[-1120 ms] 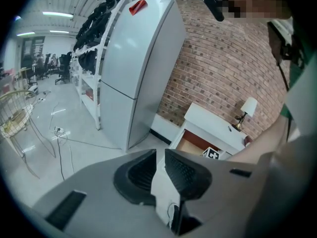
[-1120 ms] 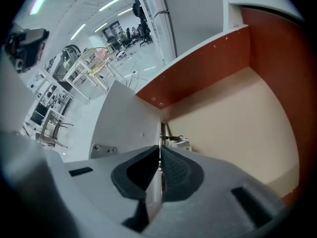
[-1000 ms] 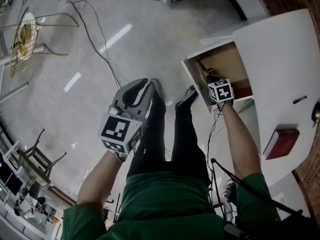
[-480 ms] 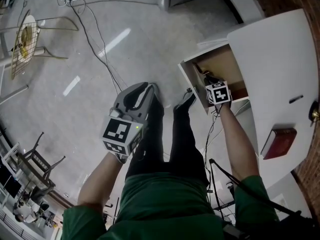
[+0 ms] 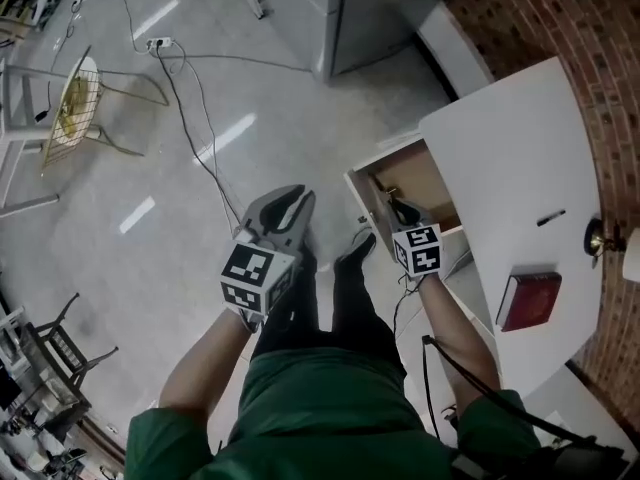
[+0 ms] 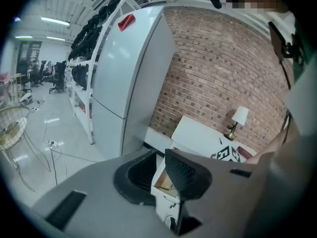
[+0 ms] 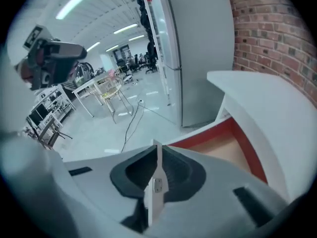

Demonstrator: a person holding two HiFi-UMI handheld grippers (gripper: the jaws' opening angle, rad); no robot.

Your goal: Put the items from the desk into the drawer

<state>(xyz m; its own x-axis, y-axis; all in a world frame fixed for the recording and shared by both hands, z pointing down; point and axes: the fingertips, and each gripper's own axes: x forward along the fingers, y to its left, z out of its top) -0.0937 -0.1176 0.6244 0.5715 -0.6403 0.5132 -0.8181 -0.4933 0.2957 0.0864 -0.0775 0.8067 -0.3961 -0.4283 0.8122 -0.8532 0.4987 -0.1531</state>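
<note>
A wooden drawer [image 5: 420, 178] stands pulled out of the white desk [image 5: 500, 168]. My right gripper [image 5: 392, 205] is at its near end, shut on the drawer's thin white front panel [image 7: 156, 182], which runs edge-on between the jaws of the right gripper [image 7: 156, 148]. On the desk top lie a red book [image 5: 527, 300] and a dark pen [image 5: 550, 217]. My left gripper [image 5: 300, 196] hangs over the floor left of the drawer. Its jaws stand a narrow gap apart with nothing in them, and the left gripper view shows the drawer [image 6: 163, 180] through that gap.
A small lamp [image 5: 605, 238] stands at the desk's far right by the brick wall. A tall grey cabinet [image 5: 370, 8] rises beyond the drawer. Cables [image 5: 190, 98] cross the floor toward a wire chair [image 5: 75, 98]. The person's legs [image 5: 320, 298] are between the grippers.
The head view has pulled back and shifted, so more of the desk and wall shows. The right gripper stays shut on the drawer's front; the left gripper keeps its place.
</note>
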